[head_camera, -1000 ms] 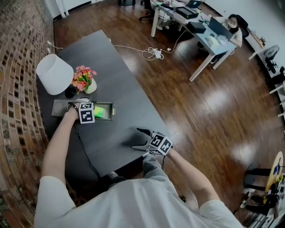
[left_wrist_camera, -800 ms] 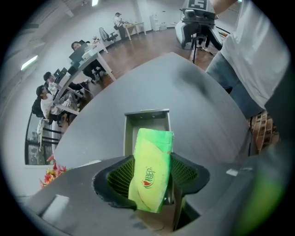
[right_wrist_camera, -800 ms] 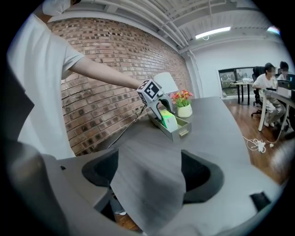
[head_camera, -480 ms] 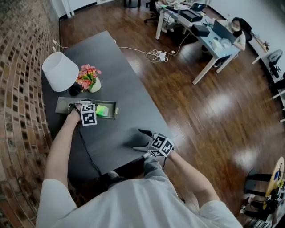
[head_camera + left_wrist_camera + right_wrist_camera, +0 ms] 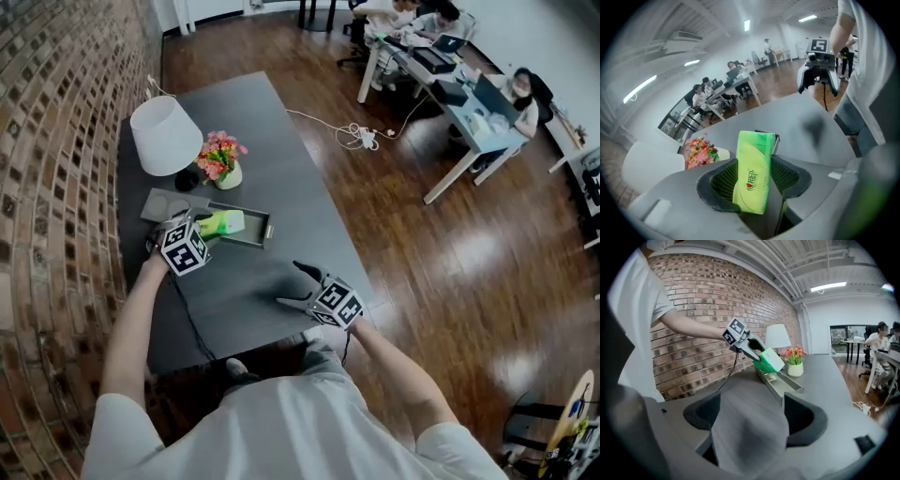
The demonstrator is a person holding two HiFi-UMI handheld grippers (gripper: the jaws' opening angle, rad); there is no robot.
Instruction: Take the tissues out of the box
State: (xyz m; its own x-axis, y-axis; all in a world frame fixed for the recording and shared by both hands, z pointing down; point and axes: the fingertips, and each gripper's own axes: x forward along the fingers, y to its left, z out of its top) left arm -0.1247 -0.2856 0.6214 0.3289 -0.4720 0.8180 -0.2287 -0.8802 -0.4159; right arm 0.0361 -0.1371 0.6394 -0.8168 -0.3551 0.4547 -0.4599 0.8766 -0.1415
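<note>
A green tissue pack (image 5: pixel 752 178) stands upright between the pads (image 5: pixel 724 180) of my left gripper (image 5: pixel 754 180), which is shut on it. In the head view the tissue pack (image 5: pixel 223 222) is held just over the long grey box (image 5: pixel 251 237) by the left gripper (image 5: pixel 208 226), at the table's left side. From the right gripper view the tissue pack (image 5: pixel 769 360) hangs clear above the box (image 5: pixel 780 386). My right gripper (image 5: pixel 292 285) stands open near the table's front edge with nothing between its fingers; in its own view the right gripper (image 5: pixel 752 420) frames only bare tabletop.
A white lamp (image 5: pixel 167 136) and a vase of pink flowers (image 5: pixel 221 159) stand behind the box, and a grey lid (image 5: pixel 169 203) lies beside it. A brick wall (image 5: pixel 56 141) runs along the left. Desks with seated people (image 5: pixel 469 84) stand far across the wood floor.
My left gripper has shut on the green tissue pack in the box and raised it a little. The right gripper has stayed in place. The head view has swung toward the wall.
</note>
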